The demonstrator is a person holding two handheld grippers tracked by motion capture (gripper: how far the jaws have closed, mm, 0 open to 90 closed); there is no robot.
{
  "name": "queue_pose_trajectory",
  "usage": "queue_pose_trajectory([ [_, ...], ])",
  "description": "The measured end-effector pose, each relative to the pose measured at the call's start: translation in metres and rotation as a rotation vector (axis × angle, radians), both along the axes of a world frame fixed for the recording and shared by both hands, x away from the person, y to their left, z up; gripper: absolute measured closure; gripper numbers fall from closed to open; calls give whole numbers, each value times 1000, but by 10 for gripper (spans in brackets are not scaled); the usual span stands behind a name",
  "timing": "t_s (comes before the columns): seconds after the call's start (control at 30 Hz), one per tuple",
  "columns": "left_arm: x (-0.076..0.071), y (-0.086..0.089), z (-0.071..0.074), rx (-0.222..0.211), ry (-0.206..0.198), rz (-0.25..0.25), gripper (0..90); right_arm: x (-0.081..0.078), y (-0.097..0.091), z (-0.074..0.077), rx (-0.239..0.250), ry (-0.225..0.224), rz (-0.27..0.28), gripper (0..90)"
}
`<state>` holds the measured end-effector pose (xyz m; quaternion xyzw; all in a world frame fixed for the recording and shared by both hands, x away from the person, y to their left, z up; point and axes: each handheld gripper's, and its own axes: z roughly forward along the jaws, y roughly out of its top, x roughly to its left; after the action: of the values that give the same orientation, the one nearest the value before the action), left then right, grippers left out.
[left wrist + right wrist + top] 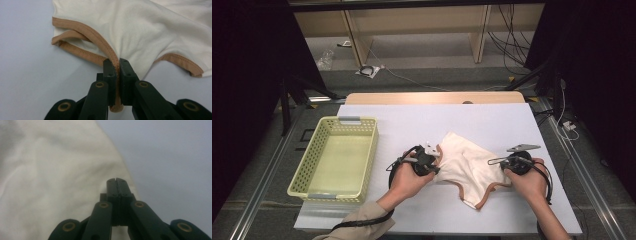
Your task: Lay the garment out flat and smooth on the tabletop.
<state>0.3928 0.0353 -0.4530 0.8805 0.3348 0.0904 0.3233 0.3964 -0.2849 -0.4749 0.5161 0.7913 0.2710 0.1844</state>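
A cream garment with tan trim lies spread on the white table, pulled between my two grippers. My left gripper is at its left side. In the left gripper view the jaws are shut on the tan-trimmed edge, and the cream cloth fans out beyond them. My right gripper is at the garment's right edge. In the right gripper view its jaws are pressed together at the border of the cloth, which rises in a ridge toward them.
A yellow-green plastic basket stands on the table's left side, with nothing in it. The bare tabletop stretches behind and in front of the garment. Beyond the table's far edge are the floor, cables and desk legs.
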Motion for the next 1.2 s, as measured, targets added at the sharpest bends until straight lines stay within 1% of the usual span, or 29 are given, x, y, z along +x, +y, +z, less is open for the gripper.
queue_pose_trajectory([
  [0.03, -2, 2, 1, -2, 0, -5, 851, 4, 4, -1, -1, -8, 14, 900],
  [0.07, -4, 4, 2, -8, 1, -6, 846, 10, 12, 0, 14, -8, 28, 900],
  [0.1, -5, 6, 3, -19, 2, -6, 846, 10, 12, 0, 14, -8, 28, 900],
  [0.17, -5, 8, 4, -32, -12, -12, 816, 11, 16, 4, 10, -28, 26, 900],
  [0.2, -2, 9, 4, -40, -15, -10, 753, 11, 16, 7, 3, -33, 30, 870],
  [0.23, 2, 10, 4, -58, -22, 6, 678, 9, 14, 10, 10, -37, 18, 840],
  [0.27, 7, 12, 5, -67, -33, 28, 620, 7, 12, 13, 13, -42, 1, 810],
  [0.3, 12, 14, 7, -73, -49, 51, 578, 4, 8, 16, 4, -51, -14, 775],
  [0.33, 17, 15, 7, -73, -66, 76, 536, -3, 0, 19, 6, -38, -48, 706],
  [0.37, 24, 17, 7, -61, -79, 93, 536, -3, 0, 19, 6, -38, -48, 706],
  [0.4, 30, 18, 6, -57, -81, 116, 523, -7, -4, 20, 11, -23, -66, 681],
  [0.47, 42, 18, 3, -43, -60, 137, 523, -14, -13, 19, 18, -18, -99, 648],
  [0.5, 48, 17, 0, -33, -50, 144, 519, -16, -17, 18, 19, -9, -116, 624],
  [0.57, 57, 14, -6, 5, -22, 147, 502, -18, -24, 15, 17, 17, -135, 593],
  [0.6, 61, 14, -10, 27, -23, 150, 502, -19, -26, 12, 15, 36, -137, 583],
  [0.63, 65, 12, -13, 40, -18, 153, 502, -19, -27, 10, 20, 54, -137, 584],
  [0.7, 69, 10, -20, 72, 3, 140, 505, -18, -27, 4, 31, 72, -126, 600],
  [0.73, 70, 9, -22, 82, 5, 132, 508, -18, -27, 3, 38, 71, -127, 626],
  [0.77, 70, 8, -24, 80, 7, 125, 510, -18, -27, 3, 30, 65, -126, 651],
  [0.8, 71, 8, -24, 76, 8, 122, 521, -17, -27, 3, 34, 63, -123, 693],
  [0.87, 71, 6, -23, 89, 5, 94, 539, -16, -26, 2, 49, 57, -124, 762],
  [0.93, 71, 4, -22, 110, -7, 43, 598, -15, -25, 1, 57, 50, -112, 837],
  [0.97, 70, 2, -21, 119, -8, 19, 632, -14, -25, 1, 58, 50, -108, 858],
  [1.03, 69, 0, -20, 129, -8, -8, 693, -13, -23, 1, 61, 47, -108, 878],
  [1.07, 69, -1, -20, 125, 2, -17, 744, -13, -23, 1, 61, 45, -109, 882],
  [1.1, 68, -1, -20, 122, 8, -18, 790, -13, -23, 1, 56, 44, -106, 884],
  [1.17, 66, -1, -19, 109, 18, 4, 866, -12, -22, 1, 57, 39, -106, 886],
  [1.2, 64, -1, -19, 100, 14, 16, 877, -11, -22, 1, 59, 37, -105, 886],
])
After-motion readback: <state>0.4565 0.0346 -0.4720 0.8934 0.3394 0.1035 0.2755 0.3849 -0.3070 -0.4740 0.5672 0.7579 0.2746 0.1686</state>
